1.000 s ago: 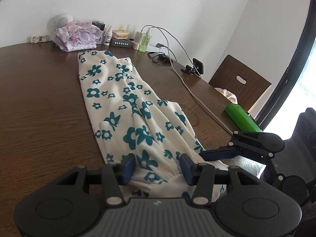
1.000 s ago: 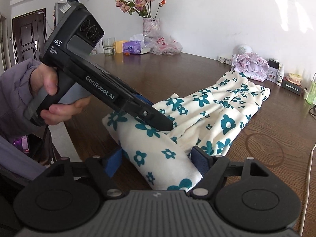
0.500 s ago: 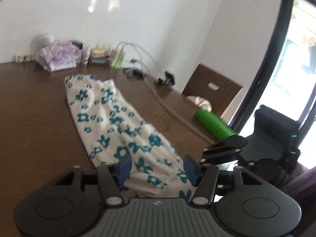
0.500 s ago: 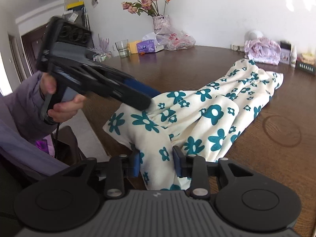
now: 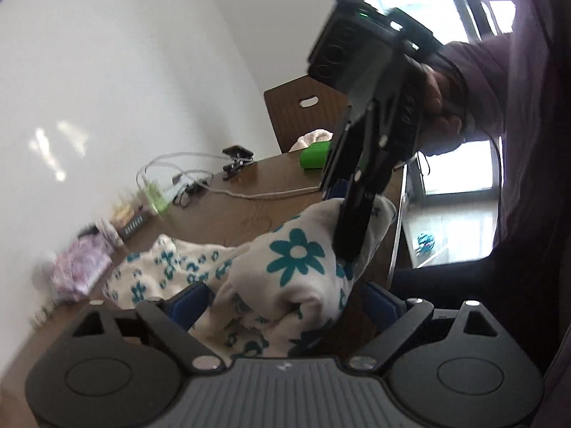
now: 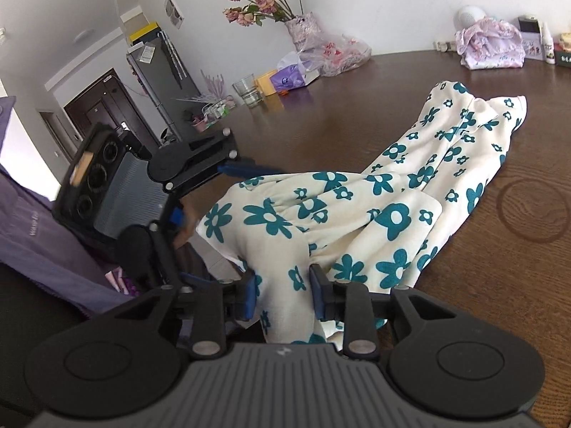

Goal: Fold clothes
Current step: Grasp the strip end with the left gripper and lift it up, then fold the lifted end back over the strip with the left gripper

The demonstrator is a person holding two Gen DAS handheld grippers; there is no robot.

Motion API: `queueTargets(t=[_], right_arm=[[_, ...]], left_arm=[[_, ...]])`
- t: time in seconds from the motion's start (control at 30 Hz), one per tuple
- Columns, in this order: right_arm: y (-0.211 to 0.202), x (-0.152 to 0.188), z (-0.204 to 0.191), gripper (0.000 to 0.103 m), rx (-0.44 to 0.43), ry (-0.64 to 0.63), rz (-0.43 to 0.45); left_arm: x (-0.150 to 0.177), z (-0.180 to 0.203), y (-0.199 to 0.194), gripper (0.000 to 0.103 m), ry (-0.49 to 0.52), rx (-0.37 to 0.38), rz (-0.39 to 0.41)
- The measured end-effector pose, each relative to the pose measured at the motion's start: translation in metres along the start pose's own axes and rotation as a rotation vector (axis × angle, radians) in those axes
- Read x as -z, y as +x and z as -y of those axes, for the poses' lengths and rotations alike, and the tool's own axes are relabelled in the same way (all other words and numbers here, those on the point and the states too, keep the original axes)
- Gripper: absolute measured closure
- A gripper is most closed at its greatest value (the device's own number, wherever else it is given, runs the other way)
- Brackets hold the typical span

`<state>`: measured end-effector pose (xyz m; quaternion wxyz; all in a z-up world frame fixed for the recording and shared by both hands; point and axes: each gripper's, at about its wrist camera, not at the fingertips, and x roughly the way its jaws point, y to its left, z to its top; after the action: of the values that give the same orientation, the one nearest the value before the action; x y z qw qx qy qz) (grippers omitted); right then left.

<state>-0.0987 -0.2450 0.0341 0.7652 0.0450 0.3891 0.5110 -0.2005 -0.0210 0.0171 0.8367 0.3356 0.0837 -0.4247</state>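
Note:
A cream garment with teal flowers (image 6: 392, 192) lies lengthwise on the brown table (image 6: 357, 125), its near end lifted off the edge. My right gripper (image 6: 282, 296) is shut on a bunched fold of that end; the left wrist view shows it (image 5: 348, 253) pinching the cloth (image 5: 296, 260) from above, a hand on its handle. My left gripper (image 5: 285, 303) is rolled sideways and its jaws are opening. The bunched cloth sits between its blue pads (image 5: 192, 301), which do not press on it. In the right wrist view it (image 6: 221, 196) stands wide beside the garment's left corner.
At the table's far side are a folded pink cloth (image 6: 489, 42), a vase of flowers (image 6: 303, 25), plastic bags, a glass (image 6: 246, 92) and small bottles. A white cable (image 5: 271, 194), a green object (image 5: 314, 153) and a wooden chair (image 5: 307, 107) stand on the right.
My right gripper closed on the garment's near end and lifted it. My left gripper rolled onto its side, swung across, and its jaws spread wide off the cloth.

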Motion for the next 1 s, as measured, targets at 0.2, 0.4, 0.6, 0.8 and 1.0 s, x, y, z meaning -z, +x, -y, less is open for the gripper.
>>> queueTargets(t=[0.2,0.4,0.6,0.8,1.0], right_arm=[[-0.011,-0.003,0.0,0.074,-0.065,0.032,-0.014],[-0.03,0.009,-0.007,0.055,-0.052,0.019,0.067],[-0.064,0.039,-0.013,0.011,-0.024,-0.024,0.303],[-0.038,0.056,-0.014,0.01,0.073,-0.117,0.285],[-0.02,0.053,0.015,0.01,0.025,-0.065,0.393]], left_arm=[[0.004,0.004,0.016,0.037,0.021,0.159,-0.001],[0.011,-0.026,0.023,0.067,-0.229,0.278,-0.049],[0.025,-0.071,0.024,0.069,-0.597,0.372,-0.055],[0.032,-0.093,0.025,0.069,-0.751,0.466,-0.089],[0.037,-0.107,0.029,0.069,-0.894,0.572,-0.112]])
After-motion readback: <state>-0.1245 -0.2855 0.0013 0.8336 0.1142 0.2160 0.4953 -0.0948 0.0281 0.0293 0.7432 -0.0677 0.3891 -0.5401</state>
